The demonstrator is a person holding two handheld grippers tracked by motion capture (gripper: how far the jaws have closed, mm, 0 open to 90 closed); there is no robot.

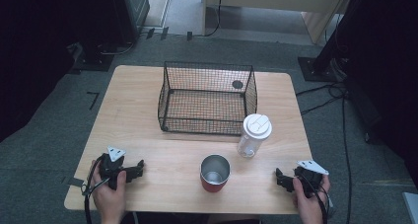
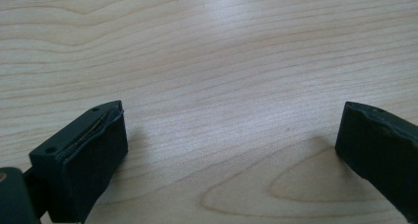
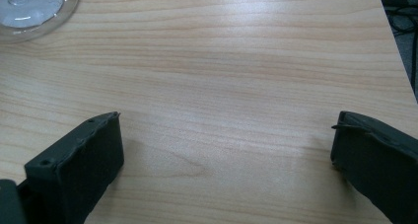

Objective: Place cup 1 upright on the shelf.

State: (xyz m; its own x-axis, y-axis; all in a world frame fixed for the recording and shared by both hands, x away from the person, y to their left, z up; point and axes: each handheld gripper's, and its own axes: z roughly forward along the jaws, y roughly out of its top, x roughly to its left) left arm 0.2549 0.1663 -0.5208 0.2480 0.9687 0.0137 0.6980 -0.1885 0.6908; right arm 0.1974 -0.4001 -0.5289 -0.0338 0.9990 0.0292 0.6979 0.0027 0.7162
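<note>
High view: wooden worktop (image 1: 143,135) across the middle of the frame, grey floor around it. At upper centre, a black wire basket (image 1: 207,98), open-topped, standing upright on the wood, with nothing inside but the bare board seen through the mesh. Just off the basket's lower right corner, a clear bottle (image 1: 253,135) with a white lid, upright, close to the basket wall but whether touching it cannot be told; no contents to be made out through the clear wall. Below and left of the bottle, near the lower centre, a red cup (image 1: 215,173) with a shiny metal inside, upright, mouth open, apparently empty, standing apart from the bottle. At lower left, the left claw (image 1: 138,168) in a hand, pointing toward the cup from well apart. At lower right, the right claw (image 1: 279,177) in the other hand, pointing in toward the cup, also apart from it. Left gripper view: two black jaws standing wide apart at the bottom corners, bare wood grain between them, nothing gripped. Right gripper view: jaws likewise spread wide at the lower corners over bare wood, nothing held; in the upper left corner, the rounded clear base of the bottle (image 3: 34,9), cut by the frame edge; at the right edge, the rim of the worktop with dark floor beyond.
</note>
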